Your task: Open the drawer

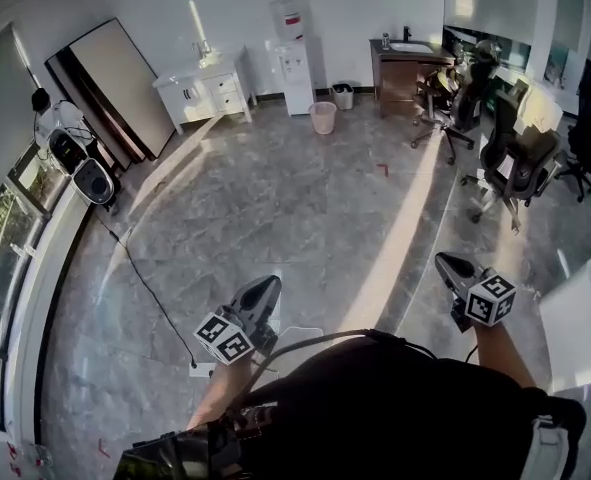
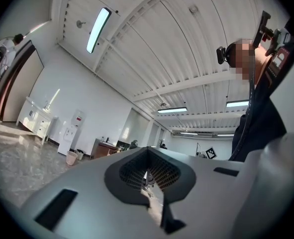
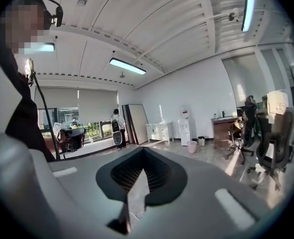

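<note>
left gripper (image 1: 266, 284) and right gripper (image 1: 446, 262) closed, empty, well apart from the drawers (image 1: 209, 90); the floor cable (image 1: 147, 286) could trip the approach.

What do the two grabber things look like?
Both the left gripper and right gripper have dark grey pointed jaws and a white cube with black square markers. A black cable trails behind the left one. The person wears black.
</note>
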### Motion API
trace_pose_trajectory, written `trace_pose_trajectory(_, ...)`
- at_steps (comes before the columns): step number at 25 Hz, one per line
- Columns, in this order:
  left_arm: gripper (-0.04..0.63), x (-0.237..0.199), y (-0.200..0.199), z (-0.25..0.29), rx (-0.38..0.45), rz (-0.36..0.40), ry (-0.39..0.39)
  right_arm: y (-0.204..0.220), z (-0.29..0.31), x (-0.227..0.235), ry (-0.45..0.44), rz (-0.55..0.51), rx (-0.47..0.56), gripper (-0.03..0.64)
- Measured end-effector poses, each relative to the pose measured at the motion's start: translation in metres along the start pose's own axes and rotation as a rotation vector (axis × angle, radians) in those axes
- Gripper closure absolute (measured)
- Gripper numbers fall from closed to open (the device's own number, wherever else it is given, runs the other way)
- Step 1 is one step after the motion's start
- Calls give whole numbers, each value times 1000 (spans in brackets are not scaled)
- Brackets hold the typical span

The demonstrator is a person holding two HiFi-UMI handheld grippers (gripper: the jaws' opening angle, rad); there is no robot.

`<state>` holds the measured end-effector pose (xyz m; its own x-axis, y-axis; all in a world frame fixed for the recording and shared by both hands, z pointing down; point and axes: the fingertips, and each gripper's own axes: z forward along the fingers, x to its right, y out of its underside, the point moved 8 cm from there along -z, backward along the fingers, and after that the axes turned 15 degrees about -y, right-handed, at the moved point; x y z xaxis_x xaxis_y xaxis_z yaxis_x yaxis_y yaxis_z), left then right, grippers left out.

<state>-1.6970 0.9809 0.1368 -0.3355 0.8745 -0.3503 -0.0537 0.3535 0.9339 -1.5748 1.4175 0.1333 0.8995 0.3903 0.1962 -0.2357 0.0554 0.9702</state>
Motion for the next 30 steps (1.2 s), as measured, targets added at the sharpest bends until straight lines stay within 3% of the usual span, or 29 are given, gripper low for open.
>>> trace_pose_trajectory(5,595,-54,-16,18,10,10,-22,-7,60,27,-16,18,3,615)
trace_pose_trajectory(12,595,-92,-13,59,15,6,-100,-12,114,93,-71,34,-11,615)
trace_pose_trajectory(19,595,-98,-22,140,72,28,-212,-43,163,207,-191,17,-17,615)
trace_pose_trajectory(25,595,-92,-35,209,125,44,-306,-93,200,300,-291,-34,-17,615)
trace_pose_trajectory(30,595,-96,-26,258,91,37,-319,-109,229,349,-338,-49,-30,615)
